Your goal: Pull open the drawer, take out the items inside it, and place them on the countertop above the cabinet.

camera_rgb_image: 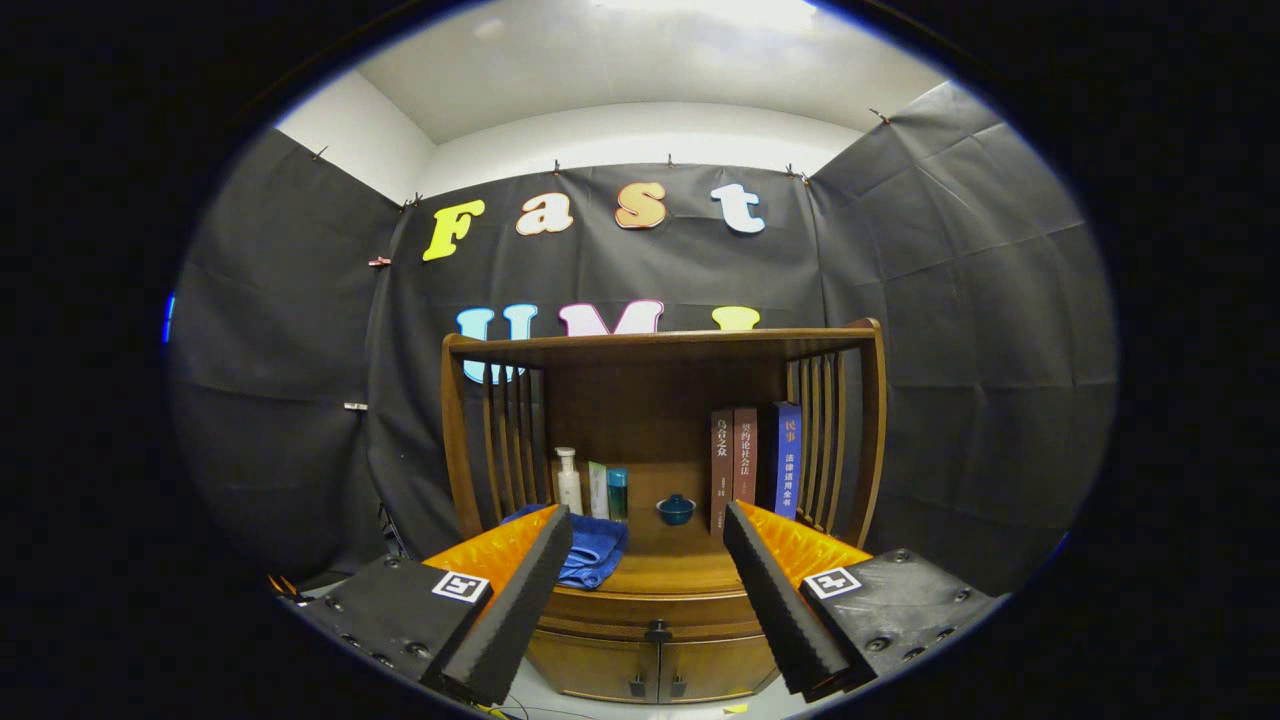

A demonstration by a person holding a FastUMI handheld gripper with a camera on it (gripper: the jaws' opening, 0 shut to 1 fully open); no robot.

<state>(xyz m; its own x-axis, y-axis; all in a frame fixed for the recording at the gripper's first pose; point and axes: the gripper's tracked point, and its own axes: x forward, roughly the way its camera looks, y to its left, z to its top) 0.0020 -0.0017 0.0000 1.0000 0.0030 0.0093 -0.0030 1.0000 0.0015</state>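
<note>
A wooden cabinet (pixel 660 560) with slatted sides stands ahead of me against the booth wall. Its drawer (pixel 655 608) sits shut under the countertop (pixel 665 565), with a small dark knob (pixel 657 631) at its middle. Two lower doors (pixel 655 668) are below it. My gripper (pixel 648 530) is open, fingers wide apart, held in the air some way short of the cabinet front. Nothing is between the fingers; the knob shows low between them.
On the countertop lie a blue towel (pixel 592 550) at the left, a white bottle (pixel 569 480), a pale tube (pixel 598 490), a teal container (pixel 618 494), a small blue lidded bowl (pixel 676 509), and three upright books (pixel 755 460) at the right.
</note>
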